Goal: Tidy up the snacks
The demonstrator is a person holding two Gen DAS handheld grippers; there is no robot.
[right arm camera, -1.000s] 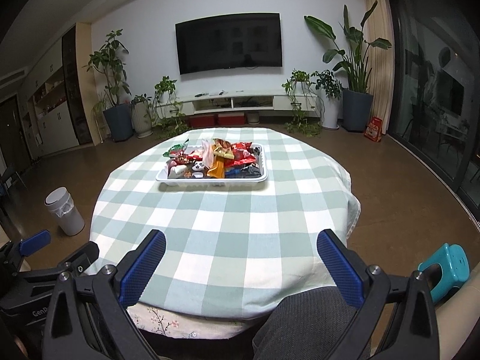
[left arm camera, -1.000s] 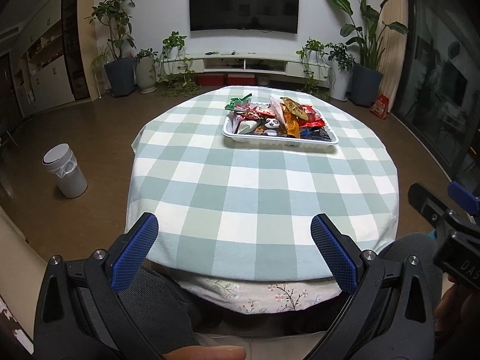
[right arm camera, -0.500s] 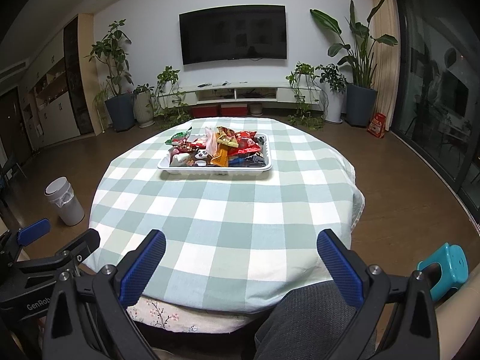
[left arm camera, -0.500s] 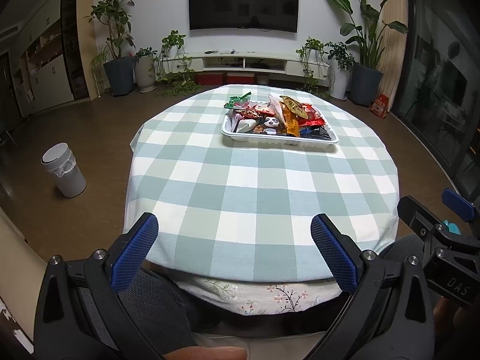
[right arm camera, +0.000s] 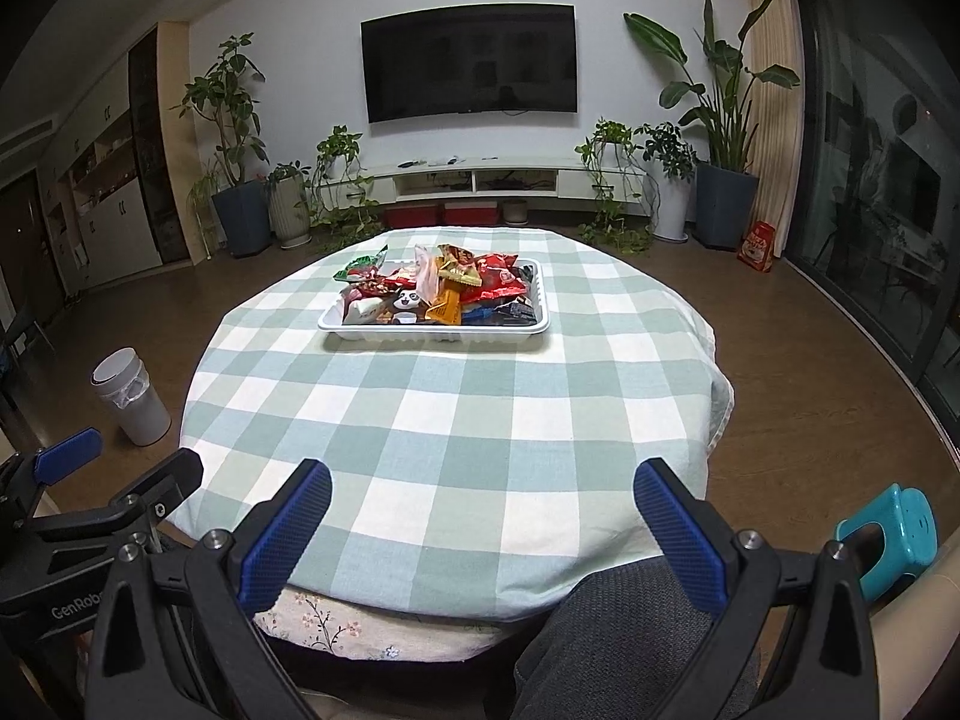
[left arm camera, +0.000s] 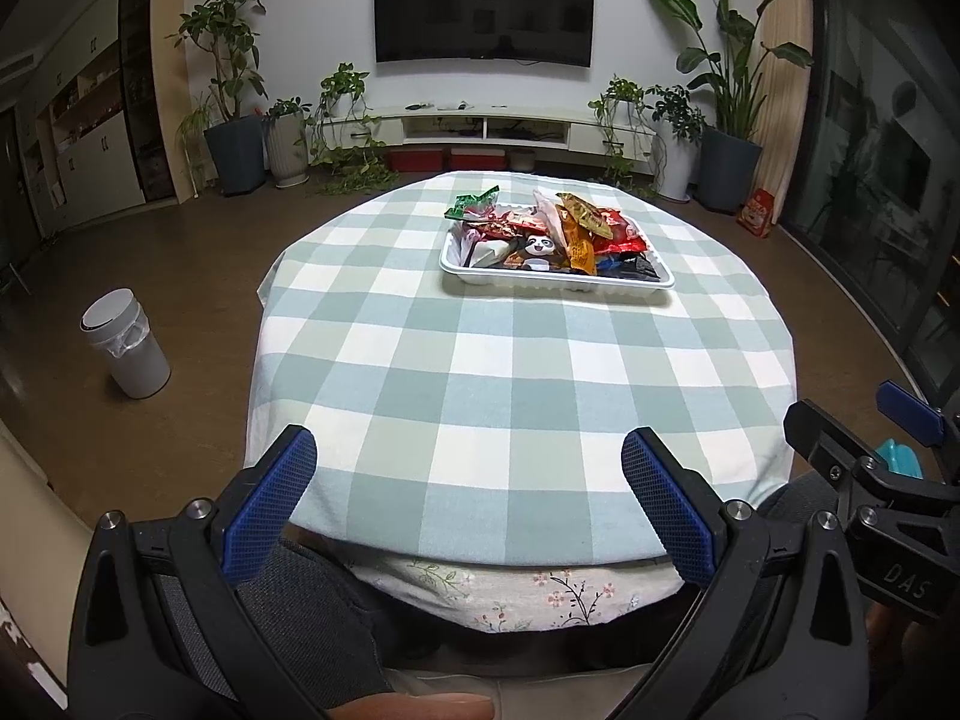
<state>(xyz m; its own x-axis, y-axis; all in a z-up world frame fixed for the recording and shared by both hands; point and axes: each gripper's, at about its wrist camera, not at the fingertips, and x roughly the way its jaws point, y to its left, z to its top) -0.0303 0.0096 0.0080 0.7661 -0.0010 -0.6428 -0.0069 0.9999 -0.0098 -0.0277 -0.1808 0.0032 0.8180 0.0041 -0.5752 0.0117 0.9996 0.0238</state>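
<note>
A white tray [left arm camera: 480,276] [right arm camera: 420,331] heaped with several wrapped snacks [left arm camera: 576,228] [right arm camera: 444,288] sits on the far half of a round table with a green-and-white checked cloth [left arm camera: 510,372] [right arm camera: 456,420]. A green packet [left arm camera: 471,204] hangs over the tray's far left corner. My left gripper [left arm camera: 468,492] is open at the table's near edge, nothing between its blue pads. My right gripper [right arm camera: 480,516] is open too, at the near edge, empty. Each gripper shows in the other's view: the right [left arm camera: 888,462], the left [right arm camera: 90,480].
A white bin [left arm camera: 126,348] [right arm camera: 129,396] stands on the floor left of the table. A teal stool [right arm camera: 888,534] is at the lower right. The person's grey-clad legs [right arm camera: 612,642] are under the near edge. Potted plants, a TV and a low cabinet line the far wall.
Both grippers have risen and tilted slightly, so the table and tray sit lower in view. Both stay open and empty. The snacks have not moved.
</note>
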